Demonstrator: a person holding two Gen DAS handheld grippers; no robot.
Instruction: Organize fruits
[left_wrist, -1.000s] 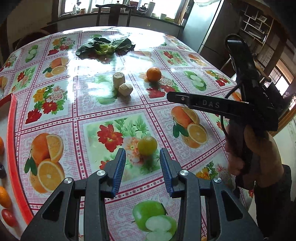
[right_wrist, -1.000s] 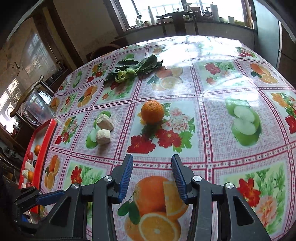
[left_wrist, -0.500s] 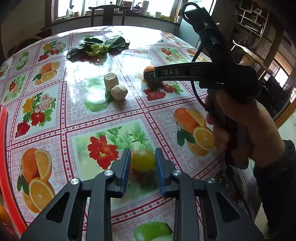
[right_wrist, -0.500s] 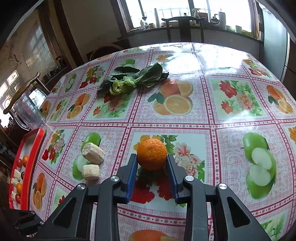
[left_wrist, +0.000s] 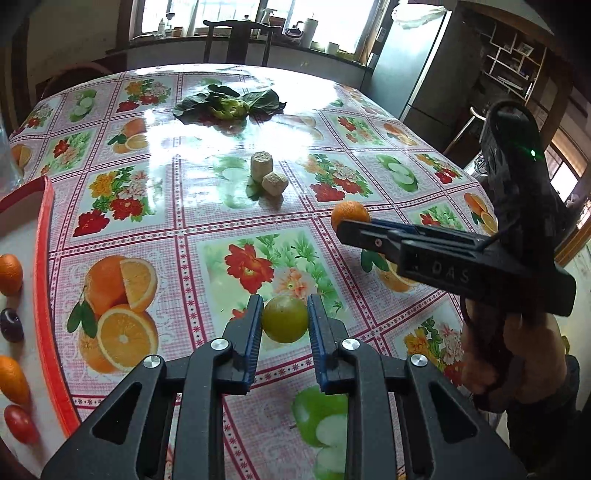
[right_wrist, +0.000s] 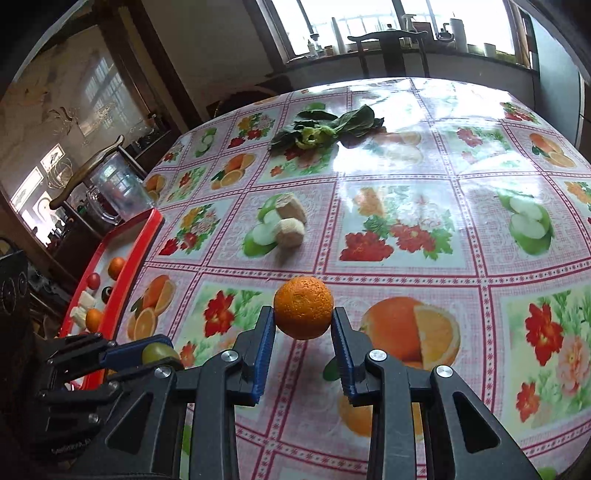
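Observation:
My left gripper (left_wrist: 285, 319) is shut on a green-yellow round fruit (left_wrist: 285, 319) and holds it above the fruit-print tablecloth. My right gripper (right_wrist: 303, 317) is shut on an orange (right_wrist: 303, 312), lifted off the table. The orange (left_wrist: 349, 214) also shows in the left wrist view, at the tip of the right gripper, to my right. The green fruit (right_wrist: 159, 352) shows in the right wrist view at lower left. A red-rimmed tray (left_wrist: 42, 295) holding several small fruits lies at the table's left edge; it also shows in the right wrist view (right_wrist: 125, 273).
Two beige cut chunks (left_wrist: 267, 177) lie mid-table. A leafy green vegetable (left_wrist: 227, 105) lies farther back. A clear jug (right_wrist: 118, 192) stands behind the tray. A chair (left_wrist: 236, 40) stands at the far side.
Both grippers have lifted their fruits off the table and drawn back. The orange has left its spot by the chunks and moved toward the near side.

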